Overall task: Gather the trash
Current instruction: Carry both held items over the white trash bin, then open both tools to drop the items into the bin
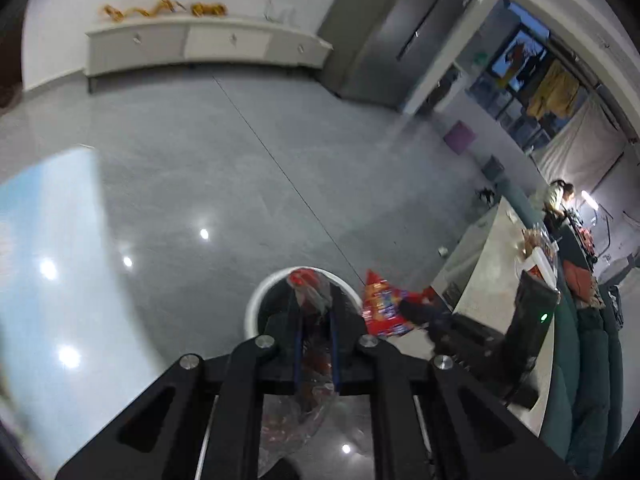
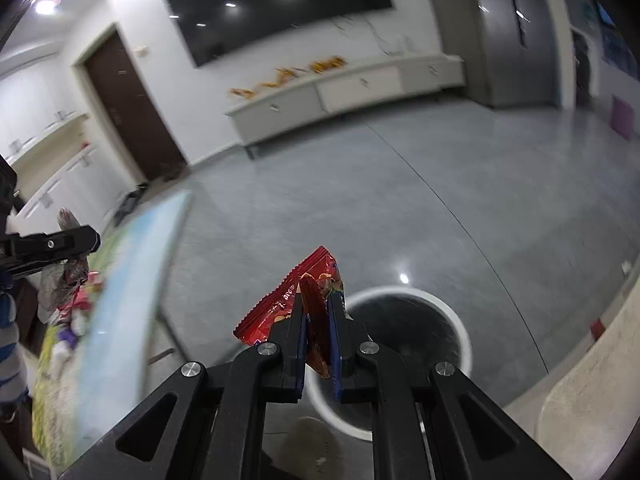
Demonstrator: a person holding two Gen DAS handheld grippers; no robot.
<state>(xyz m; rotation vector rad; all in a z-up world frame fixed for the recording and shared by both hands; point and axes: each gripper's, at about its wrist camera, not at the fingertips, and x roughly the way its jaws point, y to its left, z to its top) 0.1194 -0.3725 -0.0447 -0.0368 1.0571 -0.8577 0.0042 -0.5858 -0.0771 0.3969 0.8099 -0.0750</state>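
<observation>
My left gripper (image 1: pixel 316 304) is shut on a clear plastic wrapper with red print (image 1: pixel 310 292), held above the white-rimmed trash bin (image 1: pixel 256 300) on the floor. My right gripper (image 2: pixel 318 308) is shut on a red snack packet (image 2: pixel 288 300), held just left of and above the same bin (image 2: pixel 460 332). In the left wrist view the right gripper (image 1: pixel 416 308) shows at the right, holding the red packet (image 1: pixel 380 300). In the right wrist view the left gripper (image 2: pixel 94 240) shows at the far left with its wrapper (image 2: pixel 68 272).
A table edge with a light blue cloth (image 2: pixel 120 300) runs at the left, with more litter (image 2: pixel 76 312) on it. A pale stone table (image 1: pixel 492 280) and a teal sofa (image 1: pixel 592 352) stand at the right. Grey tiled floor (image 1: pixel 240 160) stretches to a white low cabinet (image 1: pixel 200 44).
</observation>
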